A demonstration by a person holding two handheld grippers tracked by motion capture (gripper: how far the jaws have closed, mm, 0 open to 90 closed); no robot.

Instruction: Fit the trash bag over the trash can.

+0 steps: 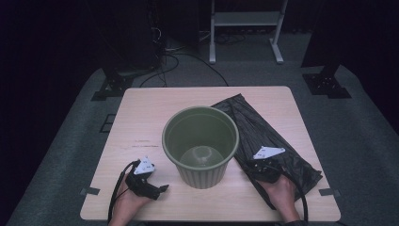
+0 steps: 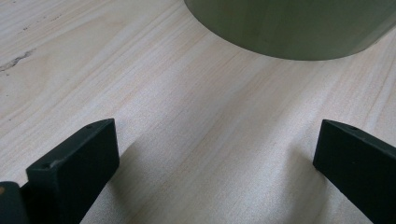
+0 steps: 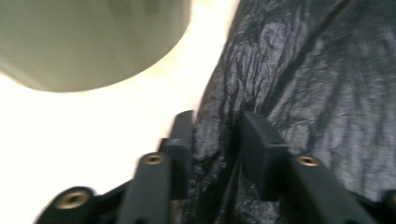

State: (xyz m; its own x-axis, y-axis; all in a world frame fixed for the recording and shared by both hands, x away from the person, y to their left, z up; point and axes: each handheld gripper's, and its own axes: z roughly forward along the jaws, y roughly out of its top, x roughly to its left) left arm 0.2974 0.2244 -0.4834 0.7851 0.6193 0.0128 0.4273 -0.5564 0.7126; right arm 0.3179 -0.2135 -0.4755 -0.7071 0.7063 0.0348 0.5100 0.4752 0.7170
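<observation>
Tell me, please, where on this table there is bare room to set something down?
The table is bare along its far-left side, behind and left of the bin, and between the left gripper and the bin's base. The right half is crowded: the black bag covers it, and the right gripper has the bag's edge between its jaws.

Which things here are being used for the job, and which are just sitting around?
In use:
black plastic bag, bunched between the right gripper jaws
green bin
left gripper, open, waiting by the bin

Just around:
white frame behind the table
floor cables
</observation>
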